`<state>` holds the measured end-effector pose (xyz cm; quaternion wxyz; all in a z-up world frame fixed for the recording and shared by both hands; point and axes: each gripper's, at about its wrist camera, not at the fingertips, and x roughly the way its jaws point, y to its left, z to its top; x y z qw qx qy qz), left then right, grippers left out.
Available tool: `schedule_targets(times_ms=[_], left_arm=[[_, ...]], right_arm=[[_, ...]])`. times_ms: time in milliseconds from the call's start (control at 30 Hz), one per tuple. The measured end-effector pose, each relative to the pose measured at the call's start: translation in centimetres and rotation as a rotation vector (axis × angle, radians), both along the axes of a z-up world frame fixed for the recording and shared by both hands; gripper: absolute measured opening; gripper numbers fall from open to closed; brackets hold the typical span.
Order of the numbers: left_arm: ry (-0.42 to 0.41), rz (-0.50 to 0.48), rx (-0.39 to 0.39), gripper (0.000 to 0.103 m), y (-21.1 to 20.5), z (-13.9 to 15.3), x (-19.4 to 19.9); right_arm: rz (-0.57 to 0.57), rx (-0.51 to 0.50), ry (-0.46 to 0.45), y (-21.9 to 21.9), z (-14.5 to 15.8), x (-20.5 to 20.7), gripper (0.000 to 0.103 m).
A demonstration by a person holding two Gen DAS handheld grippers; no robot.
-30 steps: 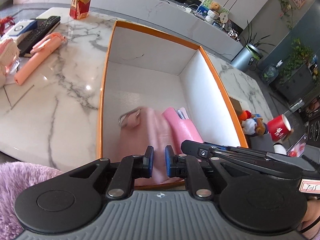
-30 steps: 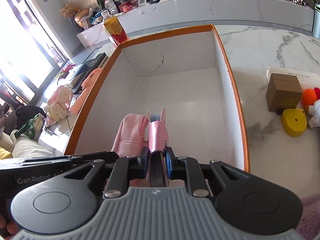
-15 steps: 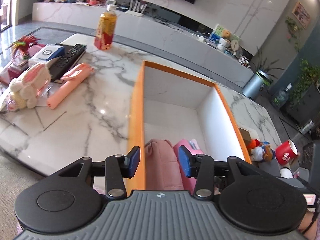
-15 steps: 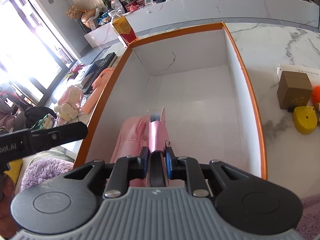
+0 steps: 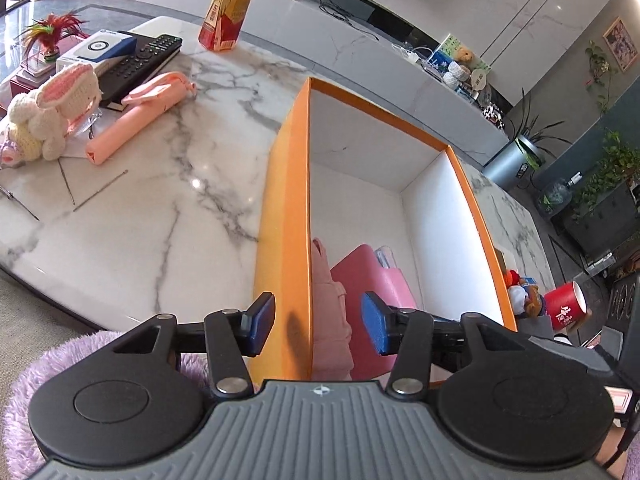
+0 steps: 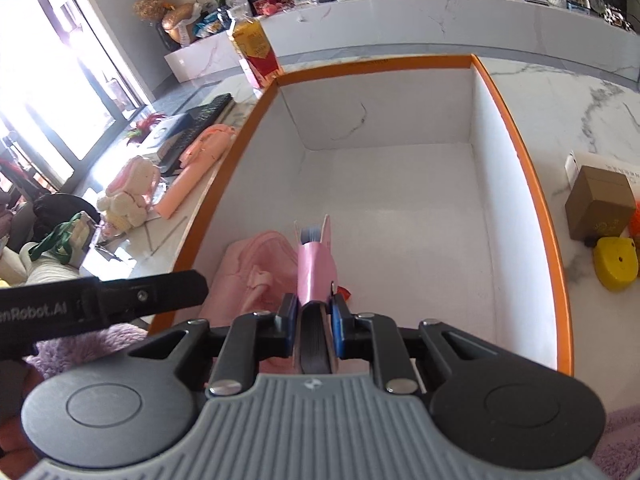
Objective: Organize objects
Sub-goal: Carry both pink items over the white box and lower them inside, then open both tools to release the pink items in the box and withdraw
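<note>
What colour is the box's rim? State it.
Orange, with white inside walls; the box shows best in the right wrist view.

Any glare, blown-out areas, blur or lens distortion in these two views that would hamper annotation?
Left wrist view: sharp, small glare spots on the marble table, straight edges of the orange box bow from fisheye. Right wrist view: window at left blown out, washing out nearby clutter; box interior evenly lit; the pink notebook in the right claw stays crisp.

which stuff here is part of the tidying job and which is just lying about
In the job:
- orange box
- pink book, clamped in the right gripper
- pink cloth in the box
- left gripper, jaws opening, nothing between its pads

Lying about:
- remote
- bottle
- bunny toy
- brown box
</note>
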<state>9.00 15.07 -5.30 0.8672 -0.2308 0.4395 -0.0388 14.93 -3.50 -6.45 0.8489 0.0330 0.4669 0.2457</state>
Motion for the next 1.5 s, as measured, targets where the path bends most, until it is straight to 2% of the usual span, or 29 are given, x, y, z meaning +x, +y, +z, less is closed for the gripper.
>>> schedule_targets(times_ms=[100,267,400,533,800,967,1033,1067,1100,1267,1500], left_arm=[[0.009,-0.005,-0.006,0.054,0.1,-0.4,0.1],[0.015,-0.009,-0.013,0.045,0.1,-0.8,0.1],[0.015,-0.018,-0.012,0.042,0.1,-0.8,0.2],[0.014,-0.021,-0.005,0.038,0.1,-0.9,0.2],[0.019,-0.012,-0.018,0.03,0.6,-1.0,0.3],[0.018,-0.01,-0.026,0.029,0.8,-1.0,0.3],[0.019,-0.01,-0.025,0.029,0.8,-1.0,0.3],[0.018,-0.01,-0.025,0.029,0.8,-1.0,0.3],[0.018,-0.01,-0.025,0.029,0.8,-1.0,0.3],[0.013,-0.013,-0.01,0.025,0.8,-1.0,0.3],[0.014,-0.012,-0.003,0.024,0.7,-0.9,0.3]], right_arm=[[-0.037,0.009,0.003,-0.5,-0.2,0.3,0.019],[-0.048,0.035,0.03,-0.7,-0.3,0.9,0.019],[-0.005,0.028,0.033,0.3,-0.6,0.7,0.019],[0.035,-0.021,0.042,1.4,-1.1,0.5,0.019],[0.108,0.038,0.027,1.5,0.3,-0.3,0.03],[0.05,0.12,0.148,-0.2,-0.9,1.0,0.03],[0.019,0.158,0.206,-1.0,-1.8,1.6,0.033],[0.018,0.163,0.209,-1.0,-2.0,1.8,0.032],[0.011,0.169,0.216,-1.1,-2.1,1.9,0.026],[-0.015,0.239,0.3,-1.2,-2.7,2.3,0.023],[0.018,0.226,0.301,0.1,-2.6,2.4,0.023]])
